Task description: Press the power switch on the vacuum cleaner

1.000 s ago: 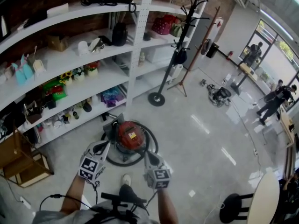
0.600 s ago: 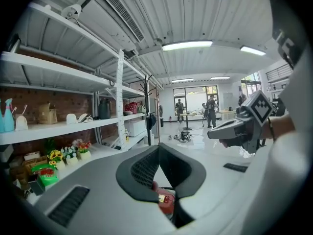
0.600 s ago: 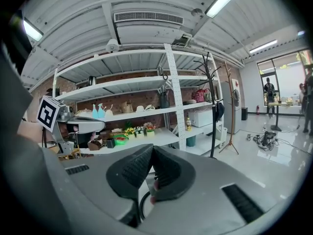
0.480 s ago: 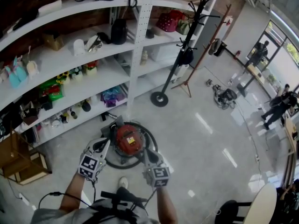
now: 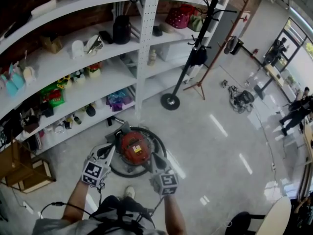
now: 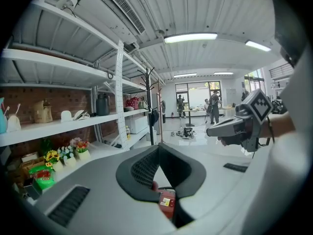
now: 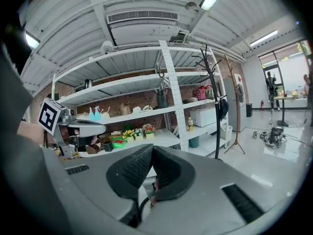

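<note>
The vacuum cleaner (image 5: 134,148) is a red canister on the floor, ringed by its coiled black hose (image 5: 157,146). Both grippers hang just above it in the head view. My left gripper (image 5: 109,151) is over its left side, and my right gripper (image 5: 154,157) is over its right side. In the left gripper view my left gripper (image 6: 159,149) has its black pads meeting at the tips, nothing between them, and a bit of the red vacuum cleaner (image 6: 167,202) shows below. In the right gripper view my right gripper (image 7: 152,149) looks the same. The power switch cannot be made out.
White shelving (image 5: 98,77) full of small goods runs behind the vacuum. A black coat stand (image 5: 169,102) stands to its right and a wooden crate (image 5: 22,170) to the left. The person's shoe (image 5: 129,192) is just behind the vacuum. A stool (image 5: 243,222) and several people (image 5: 296,112) are further right.
The head camera has tilted a little, so the shelves and coat stand sit slightly differently. Both grippers stay in place over the vacuum, and the jaws have not changed.
</note>
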{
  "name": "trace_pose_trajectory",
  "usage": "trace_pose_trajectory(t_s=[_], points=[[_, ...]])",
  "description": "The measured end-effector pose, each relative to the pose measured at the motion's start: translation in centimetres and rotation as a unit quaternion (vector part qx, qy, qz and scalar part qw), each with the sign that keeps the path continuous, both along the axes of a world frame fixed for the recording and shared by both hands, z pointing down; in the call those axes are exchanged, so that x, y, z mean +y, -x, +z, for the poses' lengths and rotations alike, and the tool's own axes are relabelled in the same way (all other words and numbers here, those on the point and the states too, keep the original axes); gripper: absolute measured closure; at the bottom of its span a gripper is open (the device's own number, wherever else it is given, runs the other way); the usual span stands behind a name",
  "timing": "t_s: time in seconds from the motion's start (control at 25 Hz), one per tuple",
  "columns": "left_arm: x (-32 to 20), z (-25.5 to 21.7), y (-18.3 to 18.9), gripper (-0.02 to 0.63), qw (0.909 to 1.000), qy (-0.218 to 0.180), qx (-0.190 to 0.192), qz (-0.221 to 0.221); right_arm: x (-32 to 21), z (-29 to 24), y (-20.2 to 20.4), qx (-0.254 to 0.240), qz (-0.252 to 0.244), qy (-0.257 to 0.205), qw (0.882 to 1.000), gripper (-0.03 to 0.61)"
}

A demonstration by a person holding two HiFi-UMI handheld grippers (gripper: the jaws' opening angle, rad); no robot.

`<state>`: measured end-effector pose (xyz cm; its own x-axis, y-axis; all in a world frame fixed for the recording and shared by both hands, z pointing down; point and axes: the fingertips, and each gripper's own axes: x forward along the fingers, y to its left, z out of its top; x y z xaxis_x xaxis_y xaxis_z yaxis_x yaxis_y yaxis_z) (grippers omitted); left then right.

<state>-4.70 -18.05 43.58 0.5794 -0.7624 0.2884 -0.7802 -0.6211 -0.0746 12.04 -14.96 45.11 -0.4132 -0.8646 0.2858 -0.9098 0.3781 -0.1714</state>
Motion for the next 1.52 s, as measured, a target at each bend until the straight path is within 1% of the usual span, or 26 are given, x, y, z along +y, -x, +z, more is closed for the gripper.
trace_pose_trajectory(t_s=[0.24, 0.6, 0.8, 0.96, 1.08, 1.24, 1.44, 1.52], points=[[-1.6, 1.7, -0.2, 0.606, 0.9999, 0.013, -0.009, 0.001, -1.8, 1.8, -0.3, -0.004, -0.005, 0.005, 1.0, 0.566], [-5.4, 6.1, -1.6, 0.606, 0.9991, 0.032, -0.012, 0.026, -5.2, 5.7, -1.1, -0.004, 0.01, 0.023, 1.0, 0.566], [-7.1, 9.5, -2.1, 0.606, 0.9978, 0.037, -0.022, 0.05, -6.4, 9.5, -0.5, -0.005, 0.013, 0.038, 0.999, 0.566], [-8.1, 12.2, -1.5, 0.607, 0.9966, 0.042, -0.034, 0.062, -7.2, 12.2, 0.3, -0.004, 0.016, 0.046, 0.999, 0.566], [-8.7, 14.1, -1.1, 0.606, 0.9962, 0.057, -0.024, 0.061, -7.8, 14.2, 0.5, -0.009, 0.021, 0.049, 0.999, 0.566], [-9.5, 17.0, -0.6, 0.606, 0.9957, 0.07, -0.02, 0.057, -8.5, 17.4, 1.0, -0.007, 0.01, 0.061, 0.998, 0.566], [-9.5, 20.9, -1.1, 0.607, 0.994, 0.09, -0.017, 0.06, -8.4, 22.0, 0.5, -0.006, 0.016, 0.098, 0.995, 0.566], [-9.5, 22.6, -1.3, 0.607, 0.9932, 0.096, -0.018, 0.063, -8.4, 23.4, 0.3, -0.007, 0.026, 0.108, 0.994, 0.566]])
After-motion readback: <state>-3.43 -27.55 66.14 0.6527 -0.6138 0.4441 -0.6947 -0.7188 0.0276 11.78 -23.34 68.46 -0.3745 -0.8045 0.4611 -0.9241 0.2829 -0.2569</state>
